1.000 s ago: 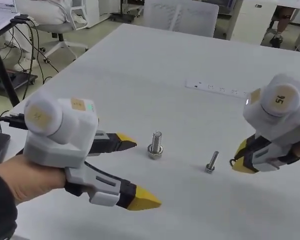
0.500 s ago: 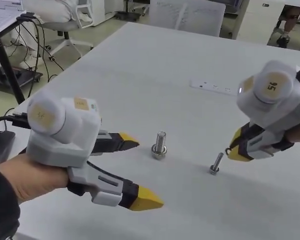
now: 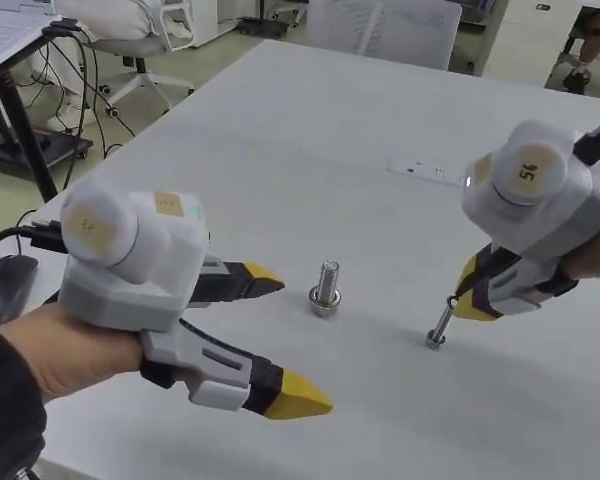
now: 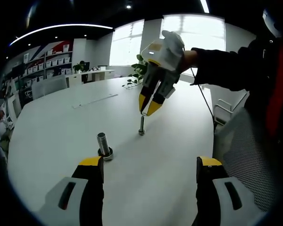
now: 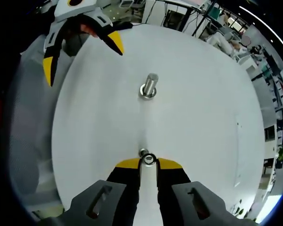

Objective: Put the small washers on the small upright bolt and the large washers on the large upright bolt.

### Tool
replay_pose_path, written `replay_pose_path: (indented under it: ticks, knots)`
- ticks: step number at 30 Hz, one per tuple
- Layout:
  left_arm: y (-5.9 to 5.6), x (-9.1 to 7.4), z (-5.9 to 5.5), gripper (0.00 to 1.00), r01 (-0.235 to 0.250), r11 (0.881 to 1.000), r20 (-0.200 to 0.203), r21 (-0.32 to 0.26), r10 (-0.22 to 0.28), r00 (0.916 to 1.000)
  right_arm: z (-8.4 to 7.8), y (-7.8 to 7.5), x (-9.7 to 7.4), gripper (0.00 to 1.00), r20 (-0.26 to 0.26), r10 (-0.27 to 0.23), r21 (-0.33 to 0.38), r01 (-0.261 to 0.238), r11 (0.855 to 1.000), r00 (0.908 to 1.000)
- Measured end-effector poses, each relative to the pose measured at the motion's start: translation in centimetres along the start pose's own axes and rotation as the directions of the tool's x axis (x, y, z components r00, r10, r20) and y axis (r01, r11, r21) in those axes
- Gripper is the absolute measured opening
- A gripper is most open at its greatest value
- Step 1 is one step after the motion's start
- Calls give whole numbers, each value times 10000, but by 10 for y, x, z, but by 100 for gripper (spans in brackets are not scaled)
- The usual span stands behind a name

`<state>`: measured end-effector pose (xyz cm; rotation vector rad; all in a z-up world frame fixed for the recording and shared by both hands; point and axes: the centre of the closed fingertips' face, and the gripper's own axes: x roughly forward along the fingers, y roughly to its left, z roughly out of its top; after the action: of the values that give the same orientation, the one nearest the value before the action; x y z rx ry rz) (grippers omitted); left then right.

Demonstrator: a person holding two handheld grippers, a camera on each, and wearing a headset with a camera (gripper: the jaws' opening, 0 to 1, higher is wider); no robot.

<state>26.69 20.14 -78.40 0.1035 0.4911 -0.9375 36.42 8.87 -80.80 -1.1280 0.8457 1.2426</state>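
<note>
The small silver metal washer (image 5: 148,159) is pinched between the yellow tips of your right gripper (image 5: 148,162), whose jaws are closed on it edge to edge. Just past those fingertips, nearly touching the washer, is the top of the thin, silver small upright bolt (image 3: 438,328), which stands on the table under the tips. Whether the washer already touches the thread, you cannot tell.

Your left gripper (image 3: 292,342) hovers low with its jaws spread wide and nothing between them. Ahead of its fingers, nearer the left fingertip than the right in the left gripper view, stands the thick, threaded large upright bolt (image 4: 102,145), with a broader metal collar at its foot. The two bolts stand apart, the large one between your two grippers.

Everything rests on a broad, matte white table top (image 3: 280,150). Beyond the right gripper's fingers a flat white power strip (image 3: 420,168) lies on it. Past the far table edge you have a grey office chair (image 3: 130,30) and hanging cables; the left gripper view adds wall shelves (image 4: 47,70), bright windows (image 4: 193,30) and a potted plant (image 4: 137,73).
</note>
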Motion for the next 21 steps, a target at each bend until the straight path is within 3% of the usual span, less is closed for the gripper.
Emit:
replay_pose_path:
  ticks: [21]
  knots:
    - [1,0,-2,80,-51,10000,7,-74,51,10000,-1,3,7,13,-199,228,-139,-231,9996,9995]
